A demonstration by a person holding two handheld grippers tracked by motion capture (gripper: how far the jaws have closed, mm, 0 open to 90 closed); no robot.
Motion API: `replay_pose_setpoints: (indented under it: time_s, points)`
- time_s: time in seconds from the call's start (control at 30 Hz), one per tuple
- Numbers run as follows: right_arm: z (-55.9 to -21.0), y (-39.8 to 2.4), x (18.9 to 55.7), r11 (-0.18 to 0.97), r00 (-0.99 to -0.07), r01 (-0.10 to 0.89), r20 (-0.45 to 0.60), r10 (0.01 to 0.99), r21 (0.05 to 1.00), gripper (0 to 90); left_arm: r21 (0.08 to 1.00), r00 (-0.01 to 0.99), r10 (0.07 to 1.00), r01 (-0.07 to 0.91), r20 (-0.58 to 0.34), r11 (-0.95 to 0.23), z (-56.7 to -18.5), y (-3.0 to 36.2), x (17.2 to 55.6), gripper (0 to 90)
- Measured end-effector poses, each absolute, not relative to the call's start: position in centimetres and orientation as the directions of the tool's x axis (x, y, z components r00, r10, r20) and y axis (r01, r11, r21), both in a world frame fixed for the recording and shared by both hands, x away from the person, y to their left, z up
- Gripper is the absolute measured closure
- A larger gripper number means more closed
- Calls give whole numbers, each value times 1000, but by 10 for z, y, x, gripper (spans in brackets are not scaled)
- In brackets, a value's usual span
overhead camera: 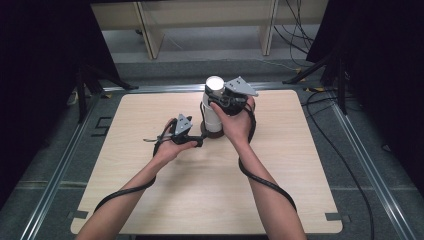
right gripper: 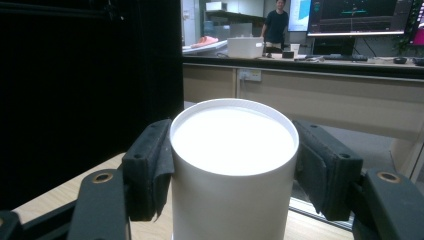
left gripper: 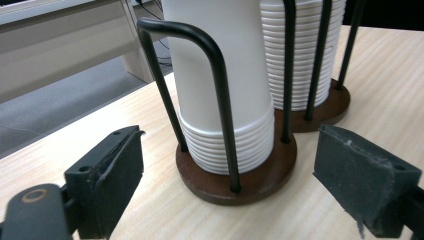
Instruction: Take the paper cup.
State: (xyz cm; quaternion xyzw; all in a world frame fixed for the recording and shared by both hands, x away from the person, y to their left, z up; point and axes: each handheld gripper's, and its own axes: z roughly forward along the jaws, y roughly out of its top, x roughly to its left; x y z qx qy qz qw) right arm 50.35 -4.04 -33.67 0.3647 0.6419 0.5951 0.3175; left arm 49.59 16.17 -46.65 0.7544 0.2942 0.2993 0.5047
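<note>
Two stacks of upside-down white paper cups stand in a black wire rack on round brown bases. The near stack [left gripper: 225, 95] sits on its base [left gripper: 200, 177], and the second stack [left gripper: 302, 55] stands right behind it. My left gripper [left gripper: 232, 150] is open, low on the table, one pad [left gripper: 112, 180] on each side of the near base without touching it. My right gripper [right gripper: 234, 165] is shut on the top cup [right gripper: 232, 135], pads pressing both its sides. From above, the cup stack [overhead camera: 214, 102] rises at mid-table, the right gripper [overhead camera: 231, 99] at its top, the left gripper [overhead camera: 196, 142] by its foot.
The light wooden table [overhead camera: 200, 200] has open surface in front and to both sides of the rack. Black curtains [overhead camera: 45, 60] flank the table, and cables [overhead camera: 345, 165] trail on the floor at right. A person [right gripper: 276, 22] stands far off by desks and monitors.
</note>
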Motion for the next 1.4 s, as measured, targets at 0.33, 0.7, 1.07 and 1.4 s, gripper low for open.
replay_pose_setpoints:
  time_s: [0.33, 0.7, 1.07, 1.4]
  points:
    - [-335, -44, 489, 16, -560, 84, 34, 828, 996, 359, 942, 655, 740, 129, 153, -309, -464, 169, 476, 99]
    - [-337, -47, 470, 1, -592, 101, 60, 804, 995, 359, 952, 666, 733, 113, 142, -286, -458, 178, 454, 87]
    - [-347, -48, 455, 11, -624, 91, 48, 780, 996, 359, 957, 675, 725, 97, 137, -272, -458, 180, 433, 87]
    - [-353, -50, 441, 26, -634, 101, 44, 772, 995, 359, 959, 689, 712, 89, 136, -270, -459, 182, 417, 83]
